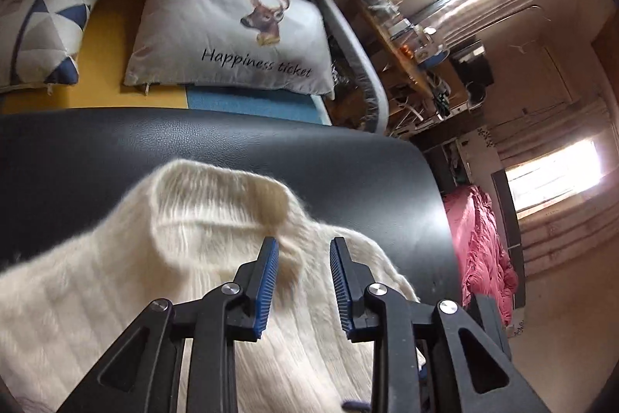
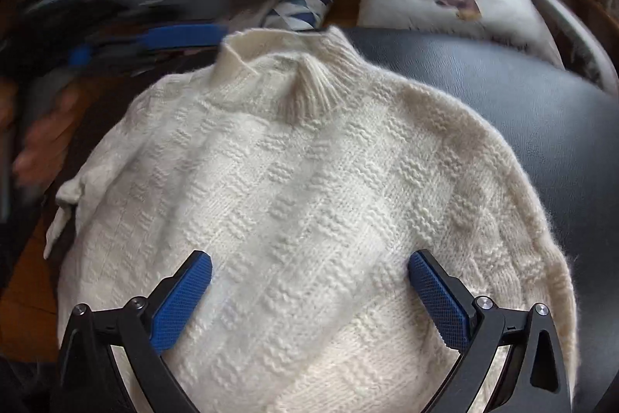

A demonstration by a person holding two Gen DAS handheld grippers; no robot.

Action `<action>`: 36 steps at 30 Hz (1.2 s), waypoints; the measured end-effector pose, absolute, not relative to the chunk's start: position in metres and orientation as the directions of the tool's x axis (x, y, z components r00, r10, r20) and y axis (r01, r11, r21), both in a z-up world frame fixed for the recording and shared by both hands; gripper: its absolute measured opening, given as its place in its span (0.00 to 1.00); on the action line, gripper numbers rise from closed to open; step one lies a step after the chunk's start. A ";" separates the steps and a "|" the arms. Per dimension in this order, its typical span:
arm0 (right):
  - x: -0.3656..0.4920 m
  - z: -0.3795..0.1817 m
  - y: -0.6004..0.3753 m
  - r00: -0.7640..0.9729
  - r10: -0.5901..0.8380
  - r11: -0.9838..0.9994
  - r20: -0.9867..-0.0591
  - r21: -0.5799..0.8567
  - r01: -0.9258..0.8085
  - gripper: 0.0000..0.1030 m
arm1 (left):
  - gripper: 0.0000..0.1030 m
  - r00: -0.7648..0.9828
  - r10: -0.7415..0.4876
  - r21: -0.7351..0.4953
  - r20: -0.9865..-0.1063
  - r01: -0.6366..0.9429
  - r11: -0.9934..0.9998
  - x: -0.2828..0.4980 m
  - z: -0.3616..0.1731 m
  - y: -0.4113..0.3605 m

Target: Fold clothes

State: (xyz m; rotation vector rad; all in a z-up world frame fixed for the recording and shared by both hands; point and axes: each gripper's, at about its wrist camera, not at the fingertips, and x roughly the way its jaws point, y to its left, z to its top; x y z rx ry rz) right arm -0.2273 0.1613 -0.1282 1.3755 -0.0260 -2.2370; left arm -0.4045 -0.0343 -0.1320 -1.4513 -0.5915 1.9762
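A cream knitted sweater [image 2: 309,161] with a ribbed high collar [image 2: 305,64] lies spread flat, collar at the far end, on a black leather surface [image 2: 522,111]. My right gripper [image 2: 309,258] hovers over the sweater's body with its blue pads wide open and nothing between them. In the left wrist view my left gripper [image 1: 304,243] sits just above the sweater [image 1: 174,258] near the collar, its jaws apart with a clear gap and no cloth pinched. The right wrist view shows the left gripper [image 2: 182,35] blurred at the collar's left, held by a hand [image 2: 42,142].
Behind the black surface [image 1: 232,149] lie a deer-print pillow [image 1: 232,29] and a blue triangle-pattern pillow [image 1: 42,26] on a yellow and blue sofa. A pink quilt [image 1: 479,250] and a cluttered shelf [image 1: 406,37] stand to the right. Wooden floor [image 2: 23,308] shows at the left.
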 end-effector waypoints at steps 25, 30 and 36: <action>-0.205 -0.134 0.161 -0.462 -0.429 -0.858 -0.776 0.190 0.477 1.00 | 0.02 -0.043 0.794 -0.689 -0.606 -0.471 -0.551 -0.427 -0.146 0.033; -0.202 -0.135 0.156 -0.468 -0.400 -0.866 -0.788 0.156 0.476 1.00 | 0.04 -0.059 0.707 -0.624 -0.704 -0.422 -0.657 -0.438 -0.183 0.045; -0.197 -0.135 0.149 -0.477 -0.360 -0.871 -0.802 0.106 0.479 1.00 | 0.17 -0.149 0.735 -0.675 -0.662 -0.309 -0.670 -0.427 -0.156 0.008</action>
